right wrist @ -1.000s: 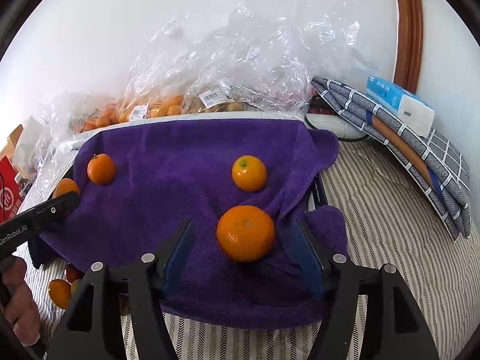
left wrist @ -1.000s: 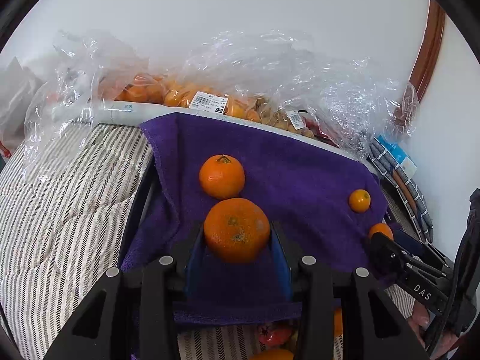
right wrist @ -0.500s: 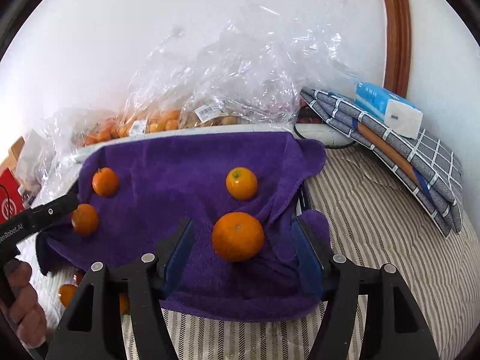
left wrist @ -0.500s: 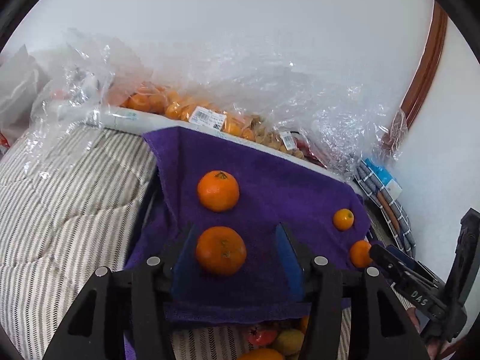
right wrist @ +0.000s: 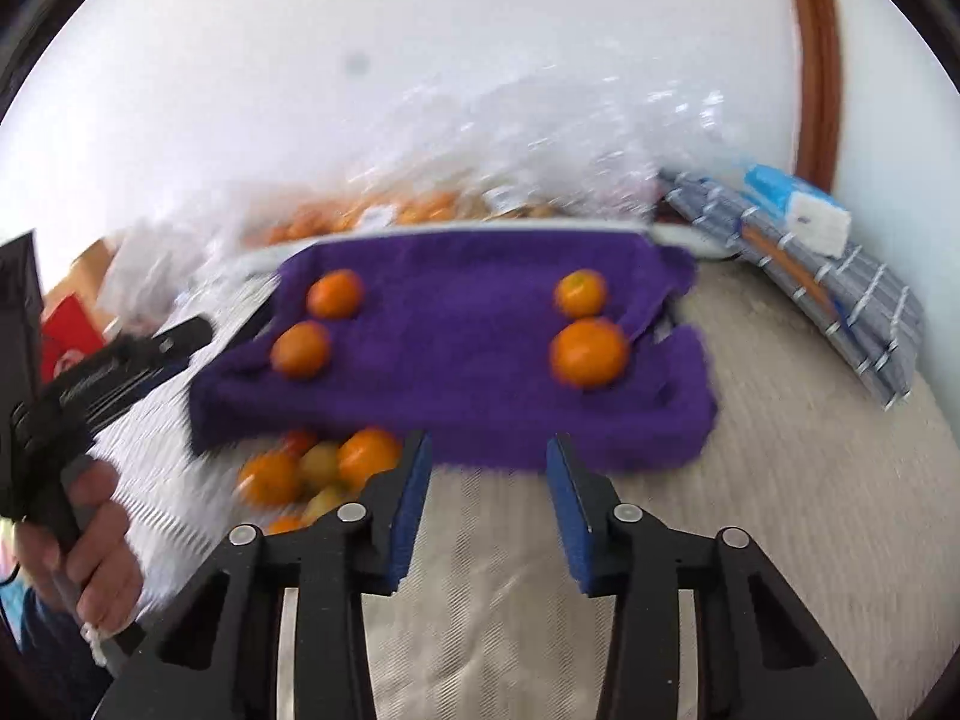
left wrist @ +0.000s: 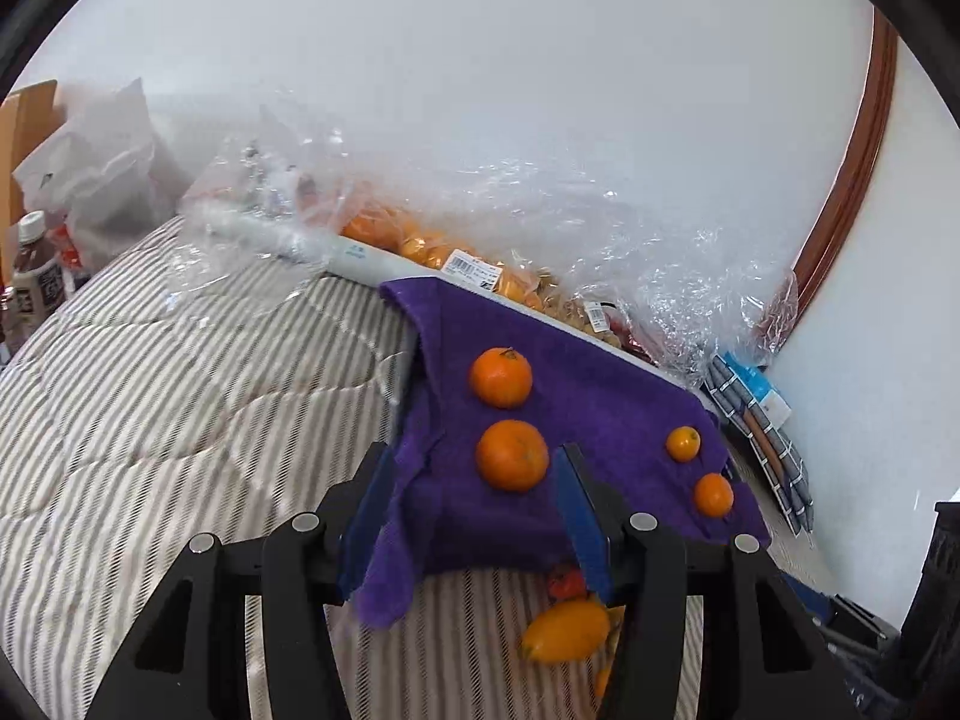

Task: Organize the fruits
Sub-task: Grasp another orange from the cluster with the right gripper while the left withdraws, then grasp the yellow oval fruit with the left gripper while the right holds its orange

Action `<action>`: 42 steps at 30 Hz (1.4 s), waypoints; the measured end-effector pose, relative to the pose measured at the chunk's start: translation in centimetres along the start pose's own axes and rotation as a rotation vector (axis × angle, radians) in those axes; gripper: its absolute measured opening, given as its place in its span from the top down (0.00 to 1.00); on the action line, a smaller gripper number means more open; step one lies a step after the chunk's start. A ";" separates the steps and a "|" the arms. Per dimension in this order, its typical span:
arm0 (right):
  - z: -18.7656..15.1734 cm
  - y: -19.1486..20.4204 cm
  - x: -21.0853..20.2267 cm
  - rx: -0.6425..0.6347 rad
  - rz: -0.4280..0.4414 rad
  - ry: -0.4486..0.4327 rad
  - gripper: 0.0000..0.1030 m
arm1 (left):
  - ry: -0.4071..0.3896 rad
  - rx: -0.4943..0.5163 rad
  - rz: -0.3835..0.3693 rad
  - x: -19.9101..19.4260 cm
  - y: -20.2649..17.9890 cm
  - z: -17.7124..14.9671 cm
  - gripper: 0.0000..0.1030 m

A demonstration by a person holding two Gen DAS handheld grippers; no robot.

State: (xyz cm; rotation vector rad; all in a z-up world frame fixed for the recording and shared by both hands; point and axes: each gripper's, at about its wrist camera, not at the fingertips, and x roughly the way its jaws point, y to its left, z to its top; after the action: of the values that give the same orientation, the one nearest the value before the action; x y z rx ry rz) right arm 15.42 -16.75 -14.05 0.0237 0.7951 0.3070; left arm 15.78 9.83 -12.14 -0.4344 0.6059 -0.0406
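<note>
A purple towel (left wrist: 606,408) (right wrist: 468,354) lies on the striped bedding with several oranges on it. Two sit on its left side (left wrist: 512,455) (left wrist: 500,377), shown in the right wrist view too (right wrist: 300,349) (right wrist: 334,293). Two sit on its right side (right wrist: 589,353) (right wrist: 579,292), small in the left wrist view (left wrist: 713,494) (left wrist: 683,443). My left gripper (left wrist: 471,525) is open and empty, just behind the near left orange. My right gripper (right wrist: 486,510) is open and empty, pulled back off the towel. A pile of loose fruit (right wrist: 318,471) (left wrist: 564,630) lies in front of the towel.
Clear plastic bags of fruit (left wrist: 456,258) lie against the white wall behind the towel. Folded grey cloths and a blue-white box (right wrist: 798,210) are at the right. Bottles and bags (left wrist: 36,276) stand at the far left. Striped bedding (left wrist: 180,396) spreads around.
Both grippers opened, let go of their oranges on the towel and pulled back. The right wrist view is blurred by motion. The fruit pile has come into view.
</note>
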 end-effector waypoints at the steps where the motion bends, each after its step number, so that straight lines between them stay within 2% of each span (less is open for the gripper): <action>1: -0.8 1.1 -0.2 -0.013 0.022 0.007 0.61 | 0.000 0.000 0.013 -0.6 0.4 -0.4 0.49; 7: -3.5 5.3 0.1 -0.079 0.090 0.050 0.61 | 0.039 -0.007 0.070 -2.9 2.8 -2.2 0.48; 12: -4.2 7.1 1.4 -0.096 0.103 0.089 0.61 | 0.067 0.002 0.100 -3.4 3.3 -3.0 0.47; 17: -4.5 8.0 2.9 -0.112 0.077 0.131 0.61 | 0.091 0.075 0.145 -2.7 2.3 -3.4 0.46; 19: -4.2 8.1 3.3 -0.103 0.065 0.128 0.61 | 0.103 0.074 0.146 -2.5 2.3 -3.5 0.47; 21: -4.1 8.1 4.0 -0.104 0.044 0.154 0.69 | 0.114 0.058 0.128 -2.2 2.4 -3.5 0.47; 23: -4.2 8.0 3.7 -0.101 0.031 0.145 0.69 | 0.120 0.058 0.126 -2.1 2.4 -3.6 0.47; 26: -4.5 7.1 2.7 -0.090 0.036 0.124 0.69 | 0.118 0.082 0.109 -2.1 1.8 -3.8 0.48; 29: -4.7 5.7 1.5 -0.066 0.022 0.100 0.69 | 0.129 0.121 0.058 -2.1 0.9 -4.1 0.48; 33: -4.9 2.8 -0.4 -0.048 -0.033 0.071 0.69 | 0.155 0.177 -0.010 -2.0 -0.2 -4.4 0.48; 37: -4.7 -0.5 -0.7 -0.063 -0.139 0.059 0.69 | 0.209 0.232 -0.054 -1.5 -1.3 -5.0 0.48; 40: -4.7 -3.1 -0.3 -0.022 -0.160 0.079 0.69 | 0.289 0.236 -0.060 -0.8 -1.6 -5.5 0.47; 42: -4.6 -4.3 0.0 -0.003 -0.167 0.095 0.69 | 0.314 0.214 -0.052 -0.6 -1.4 -5.6 0.47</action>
State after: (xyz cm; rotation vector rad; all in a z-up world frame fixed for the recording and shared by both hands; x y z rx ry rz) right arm 13.35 -21.28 -17.86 -0.0604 0.8853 0.1520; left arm 12.31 6.46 -15.36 -0.2364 0.8892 -0.2244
